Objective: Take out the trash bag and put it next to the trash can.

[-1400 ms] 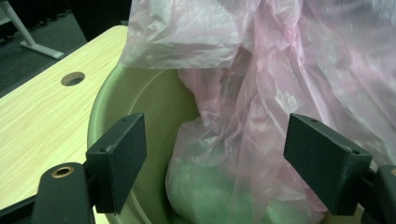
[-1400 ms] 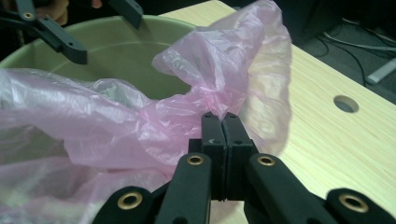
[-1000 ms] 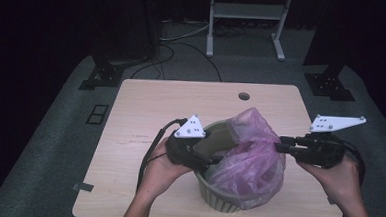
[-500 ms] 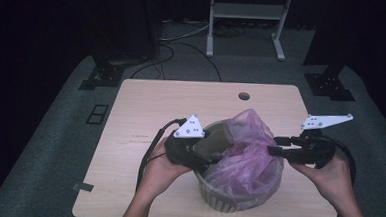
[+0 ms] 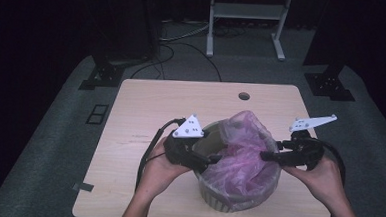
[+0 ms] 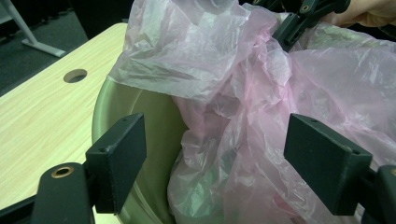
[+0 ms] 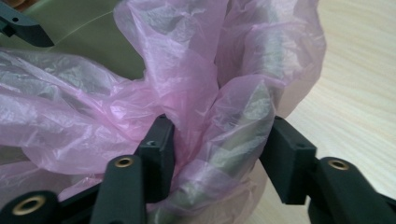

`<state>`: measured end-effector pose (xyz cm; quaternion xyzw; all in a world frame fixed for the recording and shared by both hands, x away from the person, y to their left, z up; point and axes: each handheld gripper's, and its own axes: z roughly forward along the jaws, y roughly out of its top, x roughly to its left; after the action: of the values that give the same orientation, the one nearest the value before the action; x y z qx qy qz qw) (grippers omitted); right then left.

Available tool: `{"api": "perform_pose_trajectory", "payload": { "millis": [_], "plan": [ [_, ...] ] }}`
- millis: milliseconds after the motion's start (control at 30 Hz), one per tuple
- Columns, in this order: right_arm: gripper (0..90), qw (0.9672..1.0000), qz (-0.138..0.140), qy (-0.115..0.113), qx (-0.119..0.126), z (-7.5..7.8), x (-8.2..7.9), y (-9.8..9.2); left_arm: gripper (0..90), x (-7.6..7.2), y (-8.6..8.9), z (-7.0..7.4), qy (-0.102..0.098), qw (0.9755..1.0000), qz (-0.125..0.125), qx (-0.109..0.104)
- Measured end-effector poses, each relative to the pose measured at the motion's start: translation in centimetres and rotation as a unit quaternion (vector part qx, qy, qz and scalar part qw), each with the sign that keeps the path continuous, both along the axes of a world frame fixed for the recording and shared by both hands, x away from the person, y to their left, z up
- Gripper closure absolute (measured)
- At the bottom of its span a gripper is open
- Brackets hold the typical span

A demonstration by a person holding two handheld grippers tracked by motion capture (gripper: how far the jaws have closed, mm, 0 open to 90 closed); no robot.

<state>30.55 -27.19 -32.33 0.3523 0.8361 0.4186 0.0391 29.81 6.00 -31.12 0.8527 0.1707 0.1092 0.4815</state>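
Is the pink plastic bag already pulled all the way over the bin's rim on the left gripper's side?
No, the bin rim there is bare; the pink bag bunches inside.

Light wood table [image 5: 145, 116] with round hole [image 5: 243, 96], grey carpet [image 5: 44, 146], white metal stand [image 5: 245, 21]

Dim room, grey carpet [image 5: 54, 146], white metal stand [image 5: 245, 21].

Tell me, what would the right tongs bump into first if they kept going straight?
Probably the pink plastic bag. The right tongs have just been opening, with a fold of bag and the bin's rim between their jaws, so there is hardly any way left to go.
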Motion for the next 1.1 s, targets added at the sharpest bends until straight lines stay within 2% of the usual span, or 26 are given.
{"api": "perform_pose_trajectory", "payload": {
  "millis": [67,200,333,467,733,933,1100],
  "plan": [
    [51.8,1.0,0.0,-0.006,0.003,0.2,-0.2,0.0,19.5,0.0,0.0,0.0,0.0,1.0,0.0,0.0],
    [53.0,0.9999,-0.007,-0.01,-0.008,0.4,-0.3,0.1,19.5,-0.1,-0.1,0.0,-0.001,1.0,0.0,0.0],
    [51.6,0.9995,-0.023,-0.023,0.002,0.6,-0.4,-0.3,19.5,-0.1,0.0,0.1,-0.001,1.0,0.001,-0.002],
    [53.1,0.9989,-0.031,-0.035,0.0,1.0,-0.6,-0.5,19.5,-0.1,-0.1,0.1,-0.001,1.0,0.0,-0.001],
    [66.0,0.9974,-0.038,-0.062,0.008,1.8,-1.1,-1.0,19.5,-0.1,-0.1,0.1,-0.001,1.0,-0.001,-0.002],
    [77.6,0.9945,-0.042,-0.094,0.019,2.4,-1.5,-1.4,19.3,-0.1,-0.1,0.1,0.0,1.0,-0.001,-0.005],
    [87.0,0.9927,-0.04,-0.112,0.021,2.9,-1.7,-1.4,17.4,-0.2,-0.1,0.2,0.0,1.0,-0.006,-0.007]
  ]
}}
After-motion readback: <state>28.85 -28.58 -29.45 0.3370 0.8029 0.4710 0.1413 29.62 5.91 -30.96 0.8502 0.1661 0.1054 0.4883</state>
